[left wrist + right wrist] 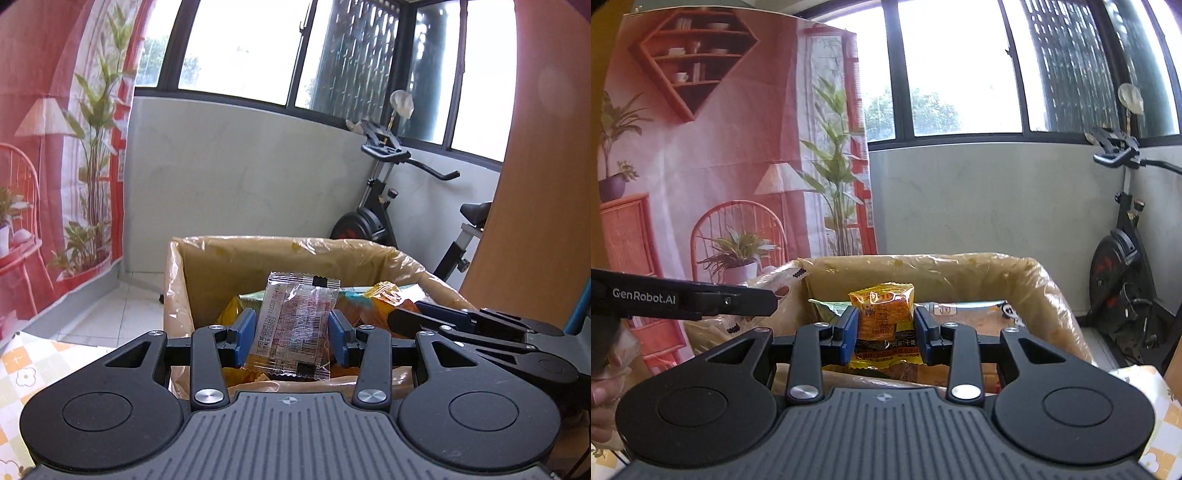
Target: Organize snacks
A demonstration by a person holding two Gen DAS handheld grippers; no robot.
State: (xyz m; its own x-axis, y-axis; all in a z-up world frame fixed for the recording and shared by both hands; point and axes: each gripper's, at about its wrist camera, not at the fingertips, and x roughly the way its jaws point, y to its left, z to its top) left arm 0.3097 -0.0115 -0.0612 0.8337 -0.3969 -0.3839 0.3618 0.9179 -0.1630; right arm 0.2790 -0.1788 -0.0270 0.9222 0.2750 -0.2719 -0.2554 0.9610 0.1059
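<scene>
My left gripper (291, 332) is shut on a clear snack packet (295, 325) with printed text, held upright over a cardboard box (192, 273) lined with a yellowish plastic bag. Several snack packets (384, 299) lie inside the box. My right gripper (885, 332) is shut on a yellow snack packet (884, 321), also held upright over the same box (1045, 280). The right gripper shows at the right in the left wrist view (480, 328). The left gripper shows at the left in the right wrist view (687, 299).
A checked tablecloth (22, 373) covers the table at the lower left. An exercise bike (388, 192) stands behind the box by the grey wall. A pink printed backdrop (701, 166) hangs at the left. A wooden panel (532, 221) stands at the right.
</scene>
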